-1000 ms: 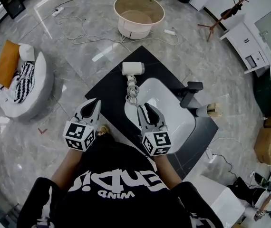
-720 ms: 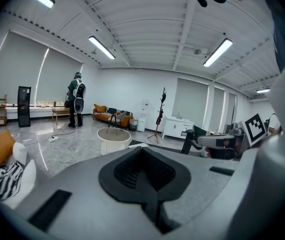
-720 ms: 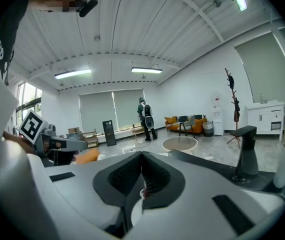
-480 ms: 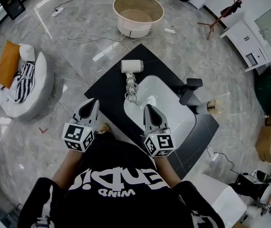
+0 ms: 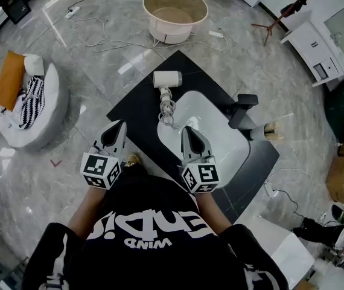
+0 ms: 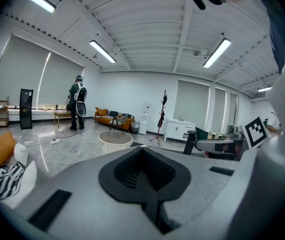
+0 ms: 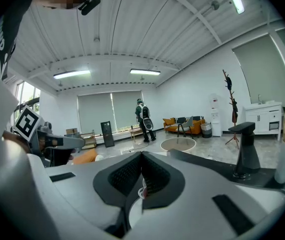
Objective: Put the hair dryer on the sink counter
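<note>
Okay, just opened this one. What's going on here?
A person stands at a black sink counter with a gripper in each hand. The white hair dryer lies on the counter beyond the white basin, its coiled cord reaching the basin's rim. The left gripper and right gripper are both shut and empty, close to the person, and neither touches the dryer.

Counts:
- 2 grippers: left gripper (image 5: pixel 117 127), right gripper (image 5: pixel 187 130)
- 1 hair dryer (image 5: pixel 167 78)
- 1 sink (image 5: pixel 223 147)
- 1 faucet (image 5: pixel 242 110)
- 1 black tabletop (image 5: pixel 136 110)
- 1 round tub (image 5: pixel 175 14)
- 1 coat rack (image 5: pixel 286 14)
- 1 cardboard box (image 5: pixel 343 180)
- 1 orange cushion (image 5: pixel 8 80)
</note>
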Available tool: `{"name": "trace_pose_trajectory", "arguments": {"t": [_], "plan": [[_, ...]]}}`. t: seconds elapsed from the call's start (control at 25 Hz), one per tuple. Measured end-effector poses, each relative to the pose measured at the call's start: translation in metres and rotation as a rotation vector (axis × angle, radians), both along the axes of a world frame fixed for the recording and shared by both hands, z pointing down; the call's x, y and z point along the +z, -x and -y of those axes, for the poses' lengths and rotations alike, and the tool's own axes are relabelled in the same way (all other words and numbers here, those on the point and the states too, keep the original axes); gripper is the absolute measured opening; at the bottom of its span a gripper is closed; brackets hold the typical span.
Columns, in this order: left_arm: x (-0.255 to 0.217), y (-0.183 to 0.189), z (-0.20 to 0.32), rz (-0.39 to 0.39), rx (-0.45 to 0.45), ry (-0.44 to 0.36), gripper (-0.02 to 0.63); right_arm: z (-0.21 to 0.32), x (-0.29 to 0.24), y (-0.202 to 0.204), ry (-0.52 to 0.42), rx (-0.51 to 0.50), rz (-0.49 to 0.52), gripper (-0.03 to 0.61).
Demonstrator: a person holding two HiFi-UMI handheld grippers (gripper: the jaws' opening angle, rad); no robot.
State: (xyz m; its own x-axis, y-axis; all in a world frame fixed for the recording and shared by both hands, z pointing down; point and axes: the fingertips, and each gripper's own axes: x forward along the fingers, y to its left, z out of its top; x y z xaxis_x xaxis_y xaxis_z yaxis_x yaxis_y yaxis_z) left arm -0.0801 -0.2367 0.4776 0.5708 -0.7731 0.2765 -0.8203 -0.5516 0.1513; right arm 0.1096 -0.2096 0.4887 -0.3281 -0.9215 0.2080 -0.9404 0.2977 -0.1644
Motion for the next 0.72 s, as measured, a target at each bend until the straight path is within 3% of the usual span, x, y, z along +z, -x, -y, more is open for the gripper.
{"name": "trace_pose_trajectory", "arguments": {"t": [0.72], "plan": [[0.0013,0.0085,0.001,0.007,-0.023,0.003,0.009,-0.0019,0.0019,-0.0017,0.024,-0.002,0.034,0.023]]}}
